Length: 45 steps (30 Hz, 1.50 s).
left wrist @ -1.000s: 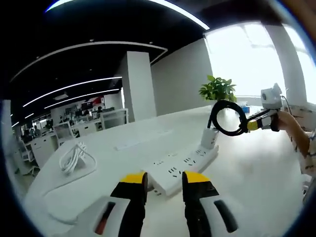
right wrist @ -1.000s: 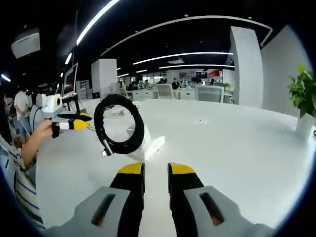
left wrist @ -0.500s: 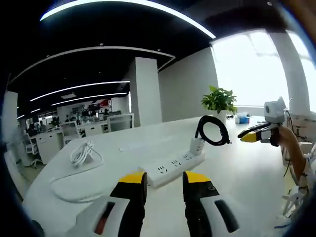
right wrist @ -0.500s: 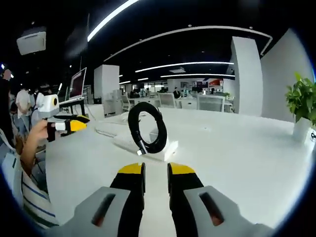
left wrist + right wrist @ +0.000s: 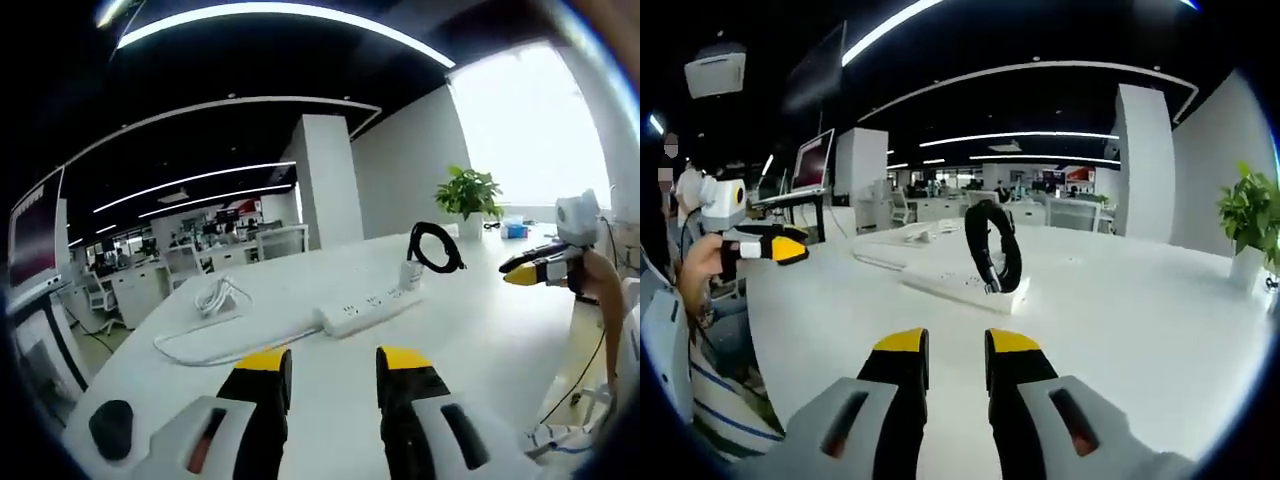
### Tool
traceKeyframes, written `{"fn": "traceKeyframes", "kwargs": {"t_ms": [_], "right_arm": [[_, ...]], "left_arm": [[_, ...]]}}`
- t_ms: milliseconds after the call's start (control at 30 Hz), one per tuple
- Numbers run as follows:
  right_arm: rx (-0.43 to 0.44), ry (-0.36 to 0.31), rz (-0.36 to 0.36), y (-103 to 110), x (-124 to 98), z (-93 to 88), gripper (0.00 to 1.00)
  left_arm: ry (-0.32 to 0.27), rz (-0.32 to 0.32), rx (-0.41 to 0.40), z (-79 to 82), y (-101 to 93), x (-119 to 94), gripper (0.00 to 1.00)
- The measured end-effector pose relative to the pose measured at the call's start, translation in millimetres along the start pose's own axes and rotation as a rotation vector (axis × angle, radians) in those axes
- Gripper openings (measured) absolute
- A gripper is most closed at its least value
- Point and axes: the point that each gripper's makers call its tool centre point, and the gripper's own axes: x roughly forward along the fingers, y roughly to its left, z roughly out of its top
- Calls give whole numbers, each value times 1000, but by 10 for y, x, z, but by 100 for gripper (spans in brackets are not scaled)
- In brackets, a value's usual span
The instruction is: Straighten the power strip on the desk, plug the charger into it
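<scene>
White oblong power strip [image 5: 371, 311] lies far out on the white desk [image 5: 480, 350], a white charger [image 5: 410, 274] with coiled black cable [image 5: 433, 246] plugged into its right end. Left gripper [image 5: 328, 362] and right gripper [image 5: 955, 343] hover near, jaws slightly apart, empty.

Both views sit low over the desk [image 5: 480, 330], well back from the power strip [image 5: 372, 311], which lies at 12 o'clock in each. They face it from opposite sides, sharing strip [image 5: 960, 288] and desk [image 5: 1140, 320].
</scene>
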Motion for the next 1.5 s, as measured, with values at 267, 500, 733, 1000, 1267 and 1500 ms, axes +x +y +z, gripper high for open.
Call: {"fn": "traceKeyframes", "kwargs": {"t_ms": [267,500,733,1000,1267,1500], "right_arm": [[65,-60,-5,81,-29,26,21],[61,-58,-12,194,-1,-21,23],[38,-47,-11,292,-39,-61,26],[52,-47,-49,264,-154,-125,26],[43,-41,-60,350,-283,-153,26],[31,-33,-120,320,-439,-184,27]], "left_arm": [[-17,60,2,-53,22,-271,36],[14,91,23,-168,-12,-460,38],[10,110,26,-212,-63,-601,39],[14,128,20,-293,-141,-698,39],[36,151,23,-390,-156,-821,40],[53,211,-21,-525,-20,-873,40]]}}
